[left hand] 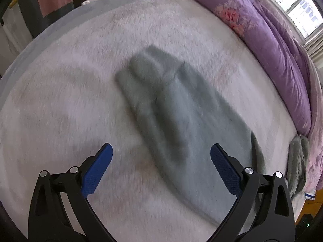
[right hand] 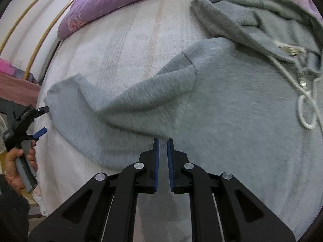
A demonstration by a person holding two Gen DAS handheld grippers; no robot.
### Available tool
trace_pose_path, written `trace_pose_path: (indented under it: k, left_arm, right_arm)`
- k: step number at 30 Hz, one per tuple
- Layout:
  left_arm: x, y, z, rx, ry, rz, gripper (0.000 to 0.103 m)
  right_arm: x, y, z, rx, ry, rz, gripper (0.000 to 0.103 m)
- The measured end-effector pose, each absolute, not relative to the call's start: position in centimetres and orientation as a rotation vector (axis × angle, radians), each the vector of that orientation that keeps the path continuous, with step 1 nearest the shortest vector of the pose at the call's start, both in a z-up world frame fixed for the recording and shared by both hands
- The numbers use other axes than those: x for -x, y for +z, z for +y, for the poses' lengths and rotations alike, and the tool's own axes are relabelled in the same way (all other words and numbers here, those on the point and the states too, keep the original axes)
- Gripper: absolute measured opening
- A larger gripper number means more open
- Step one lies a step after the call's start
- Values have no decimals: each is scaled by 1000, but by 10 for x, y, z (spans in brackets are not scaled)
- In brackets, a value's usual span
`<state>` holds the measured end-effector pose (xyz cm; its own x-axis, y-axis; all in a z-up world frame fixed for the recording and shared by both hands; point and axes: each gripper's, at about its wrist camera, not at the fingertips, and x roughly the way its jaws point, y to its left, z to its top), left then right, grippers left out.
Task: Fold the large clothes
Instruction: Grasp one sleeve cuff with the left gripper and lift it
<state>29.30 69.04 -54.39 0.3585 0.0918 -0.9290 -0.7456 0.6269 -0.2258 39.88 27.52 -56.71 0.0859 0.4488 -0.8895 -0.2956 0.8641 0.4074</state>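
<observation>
The grey hoodie (right hand: 232,111) lies spread on the bed (right hand: 125,46), one sleeve (right hand: 125,104) folded across it, and may bunch if the left gripper (left hand: 161,161), jaws spread wide, or right gripper (right hand: 163,155), jaws nearly together and empty, snags one layer.

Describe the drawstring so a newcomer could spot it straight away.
Start at the white bed and find the grey hoodie spread across it. Just below its hood a white drawstring trails down and curls into a loop, the only cord-like, white thing on the grey fabric.
</observation>
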Motion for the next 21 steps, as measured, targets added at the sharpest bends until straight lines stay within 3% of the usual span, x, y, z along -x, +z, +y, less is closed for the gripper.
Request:
trace_pose_path:
  k: [3,4,9,10,11,14,21]
  left_arm:
    - [-299,-549,702,726,630,1063,89]
    - [-299,-552,708,717,670,1067,80]
    - [-312,-554,712,640,720,1066,73]
    - [-312,-554,713,628,726,1056,65]
    - [-312,-553,712,618,723,1048,46]
    - [-313,-546,702,572,682,1039,19]
    - [-267,-456,652,475,752,888,17]
  right_arm:
    - [-406,-586,274,-178,567,1408,8]
    - [-407,-589,272,-201,569,1411,5]
    - [-419,-608,255,-365,603,1477,2]
    - [-419,-610,252,-383,608,1487,1]
    - [-420,-611,251,-383,615,1490,1]
    - [-421,-609,252,-360,618,1499,1]
    - [-422,-609,264,-288,592,1506,0]
